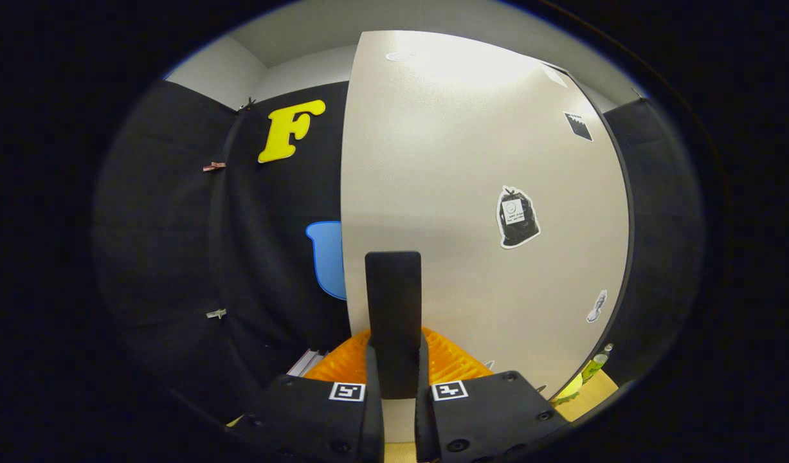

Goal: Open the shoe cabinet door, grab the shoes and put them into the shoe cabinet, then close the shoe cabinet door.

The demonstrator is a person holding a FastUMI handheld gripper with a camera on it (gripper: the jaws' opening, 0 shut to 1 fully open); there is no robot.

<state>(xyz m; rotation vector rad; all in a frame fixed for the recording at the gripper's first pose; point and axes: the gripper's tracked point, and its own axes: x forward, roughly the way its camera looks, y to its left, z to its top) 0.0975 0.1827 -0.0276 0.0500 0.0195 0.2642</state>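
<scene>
The beige cabinet door (pixel 471 167) rises close in front of me, with several small stickers on its face. A dark upright handle (pixel 393 289) stands on the door near its left edge. My gripper (pixel 394 360) is shut on the lower part of this handle, with a finger pressed on each side. To the left of the door's left edge I see the booth's black cloth wall. I cannot tell how far the door is swung.
An orange ribbed thing (pixel 452 360) lies low behind the fingers at the foot of the door. A yellow-green bottle (pixel 593 366) stands at the door's lower right corner on a tan surface (pixel 593 392). Small clips (pixel 215 314) hang on the cloth wall to the left.
</scene>
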